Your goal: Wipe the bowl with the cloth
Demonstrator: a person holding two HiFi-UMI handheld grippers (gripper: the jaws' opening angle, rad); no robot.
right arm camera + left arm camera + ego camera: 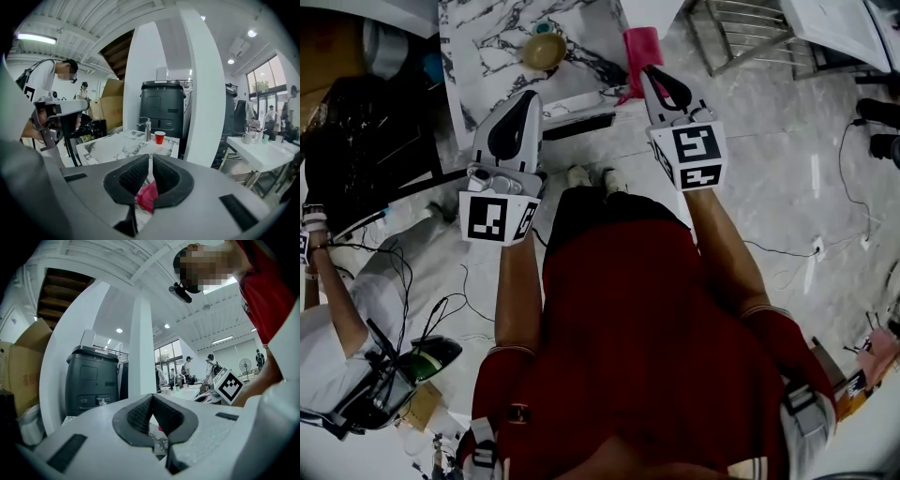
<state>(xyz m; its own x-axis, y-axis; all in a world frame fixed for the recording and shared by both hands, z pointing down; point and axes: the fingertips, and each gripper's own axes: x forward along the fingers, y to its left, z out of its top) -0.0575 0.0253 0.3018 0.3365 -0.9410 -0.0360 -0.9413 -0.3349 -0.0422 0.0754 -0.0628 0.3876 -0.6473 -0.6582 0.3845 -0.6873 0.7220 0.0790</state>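
The bowl (543, 50) is a small, round, dull yellow-tan dish. It stands upright on the white, grey-veined marble bench (487, 37), well in from the near edge. Something teal sits at its far rim, too small to make out. The bowl shows only in the head view, and neither gripper view catches it.

The cloth (642, 47) is a deep pink rag lying at the bench's near right corner, with its lower end draped over the edge. It is well apart from the bowl, and both are out ahead of the person.

The left claw (151, 398) has its ribbed pads together at the tips with nothing between them. Through the notch beneath them only a sliver of marble and a speck of pink can be seen.

The right claw (151, 160) has its pads a thin slit apart. The cloth shows as a crumpled pink patch in the opening below the pads. It seems to lie just past the tips rather than pinched between them, though the claw's own body cuts off most of it.

In the right gripper view, a red cup (160, 137) and a metal bottle (147, 129) stand at the far end of the bench.
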